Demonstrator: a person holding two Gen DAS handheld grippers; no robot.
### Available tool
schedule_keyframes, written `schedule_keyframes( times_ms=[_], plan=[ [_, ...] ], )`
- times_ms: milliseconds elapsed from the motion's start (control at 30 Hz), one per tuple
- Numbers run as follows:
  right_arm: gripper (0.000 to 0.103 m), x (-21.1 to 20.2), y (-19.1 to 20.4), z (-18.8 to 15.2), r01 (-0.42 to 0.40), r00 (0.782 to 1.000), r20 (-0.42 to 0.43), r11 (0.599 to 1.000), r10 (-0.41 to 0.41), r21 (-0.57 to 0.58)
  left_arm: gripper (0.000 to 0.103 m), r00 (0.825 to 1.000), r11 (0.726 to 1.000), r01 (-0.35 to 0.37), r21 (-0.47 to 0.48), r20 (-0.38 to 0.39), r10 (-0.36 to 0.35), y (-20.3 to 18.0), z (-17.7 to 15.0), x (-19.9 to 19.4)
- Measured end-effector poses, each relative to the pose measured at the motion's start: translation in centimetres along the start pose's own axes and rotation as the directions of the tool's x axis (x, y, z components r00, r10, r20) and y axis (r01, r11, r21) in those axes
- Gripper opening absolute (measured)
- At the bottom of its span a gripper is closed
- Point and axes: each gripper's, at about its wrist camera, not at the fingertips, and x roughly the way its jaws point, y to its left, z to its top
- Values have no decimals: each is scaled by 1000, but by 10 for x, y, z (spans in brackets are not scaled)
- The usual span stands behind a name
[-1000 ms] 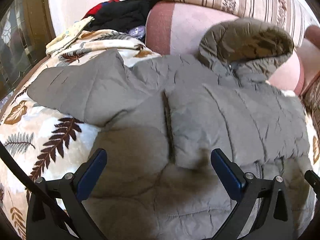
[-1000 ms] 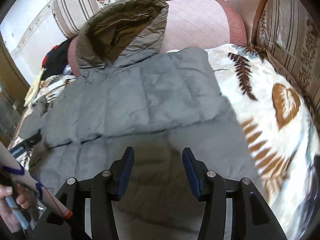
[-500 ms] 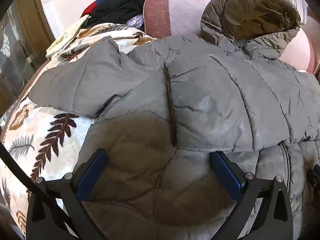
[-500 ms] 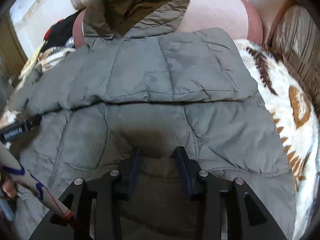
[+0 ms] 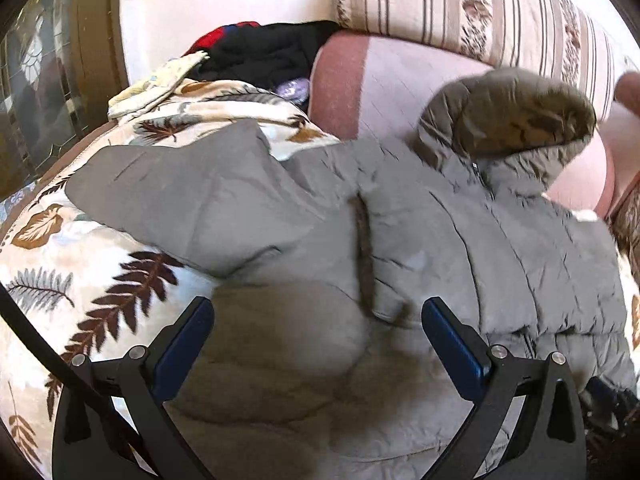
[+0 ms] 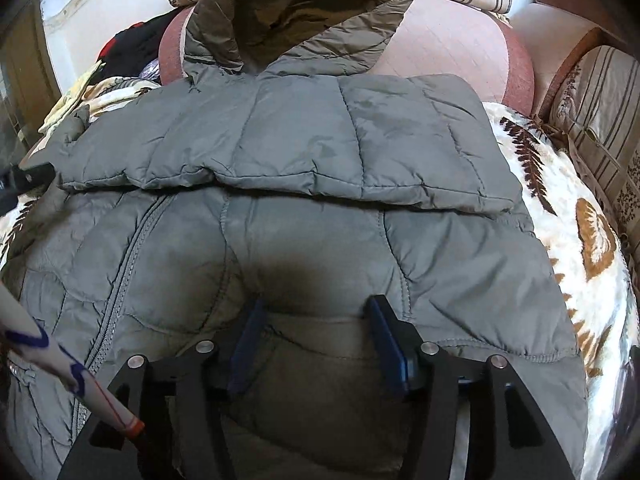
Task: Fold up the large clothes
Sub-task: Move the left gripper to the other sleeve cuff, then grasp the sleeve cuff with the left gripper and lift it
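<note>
— Where were your tools?

— Your right gripper [image 6: 316,328] stood partly open, its fingers straddling the jacket [image 6: 300,240] hem at 6 o'clock, gripping nothing yet. Your left gripper [image 5: 316,332] gaped wide above the padding, empty.

— And the fold?

— One sleeve [image 6: 320,144] lay across the chest. The other sleeve [image 5: 188,204] sprawled toward 10 o'clock on the leaf-print blanket [image 5: 80,280]; the hood [image 6: 296,12] at 12 stayed unfolded. You'd barely started, I'd judge.

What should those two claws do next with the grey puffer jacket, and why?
Probably close the right claw on the hem of the grey puffer jacket: its fingers are open and pressed into the bottom edge. One sleeve already lies folded across the chest; the other sleeve still sprawls out near the open left claw.
</note>
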Motion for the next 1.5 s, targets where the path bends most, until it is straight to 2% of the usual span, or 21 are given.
schedule_keyframes(
  times_ms=[167,300,433,633,700,767,833,900,1000,1033,1167,1233,1267,1333,1433,1500],
  plan=[
    [63,1,1,0,2,1000,-3,1000,-2,-9,103,999,997,-21,-76,28,23,33,13,-8],
    [65,1,3,0,10,1000,-3,1000,-10,-17,103,999,992,-50,-113,6,51,57,19,0],
    [65,1,2,0,4,1000,-4,1000,-4,-12,103,992,985,-118,-125,32,123,86,30,-4],
    [67,-3,2,0,2,1000,-4,1000,-2,-10,103,978,952,-195,-234,25,206,157,33,-8],
    [67,-16,2,2,-18,999,26,1000,18,0,103,974,944,-213,-253,19,225,177,32,-9],
    [67,-38,8,7,-74,992,106,997,75,-17,103,970,928,-231,-294,3,243,197,31,-8],
    [67,-56,19,8,-118,976,174,990,129,-72,103,972,915,-226,-334,-10,236,212,31,-6],
    [69,-66,32,4,-168,960,200,976,194,-139,103,975,899,-213,-382,-27,219,231,34,-4],
    [69,-66,45,-3,-180,958,184,963,218,-202,101,988,868,-154,-472,-44,150,268,48,3],
    [69,-66,48,-6,-183,958,178,959,223,-218,97,990,857,-137,-497,-52,128,283,55,6],
    [69,-66,50,-10,-193,955,178,952,238,-237,82,984,837,-180,-517,-103,148,330,76,24],
    [69,-64,50,-8,-204,953,174,951,247,-233,81,983,820,-182,-543,-131,131,355,82,38],
    [69,-63,50,-8,-206,953,173,951,248,-231,77,986,806,-158,-570,-134,99,367,83,46],
    [69,-60,52,-7,-205,955,166,952,245,-228,68,989,762,-126,-635,-145,42,390,82,64],
    [69,-55,54,-8,-206,957,157,951,245,-229,58,987,727,-124,-675,-157,23,404,78,83],
    [69,-53,55,-8,-204,958,153,952,242,-230,56,993,695,-84,-715,-117,-1,413,75,93]
  ],
)
